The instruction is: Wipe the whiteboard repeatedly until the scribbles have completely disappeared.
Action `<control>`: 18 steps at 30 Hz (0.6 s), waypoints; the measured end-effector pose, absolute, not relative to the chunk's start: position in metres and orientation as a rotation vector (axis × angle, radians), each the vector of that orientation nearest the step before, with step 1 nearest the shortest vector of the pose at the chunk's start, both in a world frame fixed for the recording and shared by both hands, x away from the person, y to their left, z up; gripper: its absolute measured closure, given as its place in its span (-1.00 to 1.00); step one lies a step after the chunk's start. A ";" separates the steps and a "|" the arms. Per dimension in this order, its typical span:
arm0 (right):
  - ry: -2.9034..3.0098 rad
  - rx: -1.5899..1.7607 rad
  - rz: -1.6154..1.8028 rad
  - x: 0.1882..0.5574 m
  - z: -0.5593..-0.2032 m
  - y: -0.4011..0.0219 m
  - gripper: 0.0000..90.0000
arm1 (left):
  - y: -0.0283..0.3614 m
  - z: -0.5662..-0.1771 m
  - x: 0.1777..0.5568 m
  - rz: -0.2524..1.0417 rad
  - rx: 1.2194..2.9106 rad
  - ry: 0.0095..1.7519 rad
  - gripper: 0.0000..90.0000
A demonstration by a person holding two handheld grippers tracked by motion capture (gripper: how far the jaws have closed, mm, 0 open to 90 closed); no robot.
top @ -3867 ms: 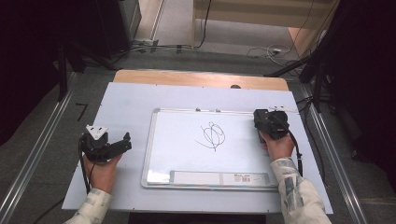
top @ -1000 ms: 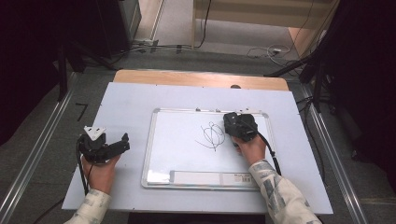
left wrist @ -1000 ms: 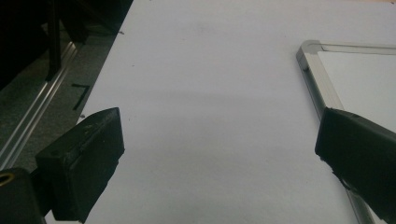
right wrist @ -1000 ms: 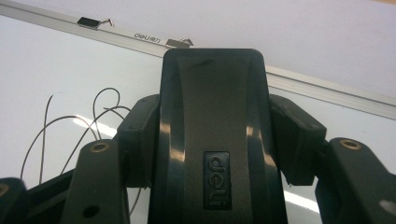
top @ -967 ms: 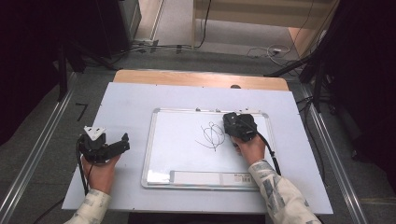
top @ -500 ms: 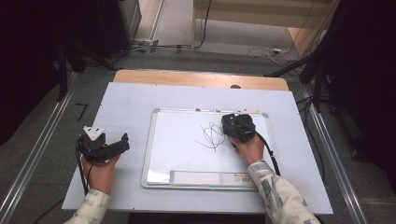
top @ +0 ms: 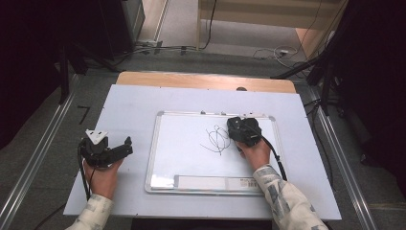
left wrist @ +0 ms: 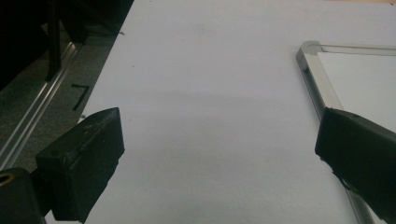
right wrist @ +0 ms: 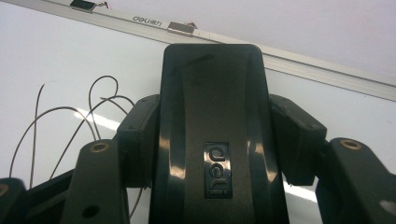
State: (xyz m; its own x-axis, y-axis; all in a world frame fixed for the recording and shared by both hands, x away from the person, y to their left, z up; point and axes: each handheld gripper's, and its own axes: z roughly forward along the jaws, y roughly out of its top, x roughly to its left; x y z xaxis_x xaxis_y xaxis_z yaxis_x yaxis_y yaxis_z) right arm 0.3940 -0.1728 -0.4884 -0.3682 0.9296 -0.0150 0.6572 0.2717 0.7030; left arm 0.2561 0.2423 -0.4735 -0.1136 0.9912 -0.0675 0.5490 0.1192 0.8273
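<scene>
Since the right gripper [right wrist: 212, 140] pinches the eraser [right wrist: 212, 107] by its sides, that stiff, light block should hold; the left gripper [left wrist: 219, 154] stands spread.

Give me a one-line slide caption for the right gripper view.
Right gripper shut on a black whiteboard eraser over the whiteboard, beside black scribbles.

Grey floor [top: 239, 40], white table [top: 134, 105], dark surroundings

The left hand-held gripper [left wrist: 217, 158] (jaws wide apart) hovers over the white table [left wrist: 210, 93] beside the whiteboard's corner [left wrist: 310, 51].
</scene>
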 end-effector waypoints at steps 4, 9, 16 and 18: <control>2.126 1.427 0.860 0.394 -0.488 -0.171 -0.16 | 0.242 -0.473 0.256 0.862 1.505 1.744 -0.96; 2.132 1.419 0.859 0.393 -0.488 -0.167 -0.16 | 0.241 -0.474 0.257 0.861 1.502 1.744 -0.96; 2.150 1.398 0.862 0.392 -0.488 -0.158 -0.16 | 0.242 -0.474 0.257 0.860 1.503 1.744 -0.96; 2.156 1.392 0.863 0.391 -0.489 -0.155 -0.16 | 0.242 -0.474 0.257 0.860 1.502 1.744 -0.96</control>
